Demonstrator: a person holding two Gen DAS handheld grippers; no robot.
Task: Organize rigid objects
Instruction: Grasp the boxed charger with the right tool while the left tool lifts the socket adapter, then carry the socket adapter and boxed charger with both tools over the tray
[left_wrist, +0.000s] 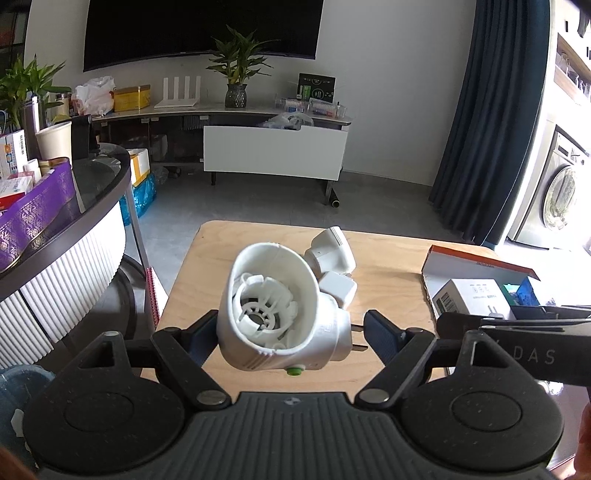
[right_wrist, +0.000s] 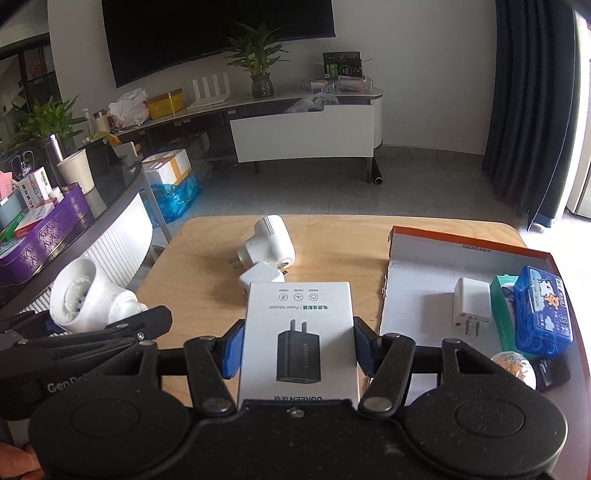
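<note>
My left gripper (left_wrist: 291, 321) is shut on a white cup-shaped plug-in device (left_wrist: 273, 306): one pad presses its body, the other meets its prongs. It hangs above the wooden table's (left_wrist: 388, 258) near left part; the right wrist view shows that device (right_wrist: 88, 299) out by the table's left edge. The right gripper (right_wrist: 299, 328) is shut on a white power adapter box (right_wrist: 299, 332), blue pads on both long sides, just above the table (right_wrist: 207, 258). Two white plug adapters (right_wrist: 271, 240) (right_wrist: 258, 277) lie together mid-table. An orange-rimmed cardboard tray (right_wrist: 461, 236) sits at the right.
The tray holds a white charger (right_wrist: 471, 306), a green box (right_wrist: 500, 295), a blue pack (right_wrist: 545, 314) and a small round container (right_wrist: 515, 369). A dark curved counter (left_wrist: 92, 206) with a purple box (left_wrist: 33, 210) and a paper cup (left_wrist: 55, 140) stands left.
</note>
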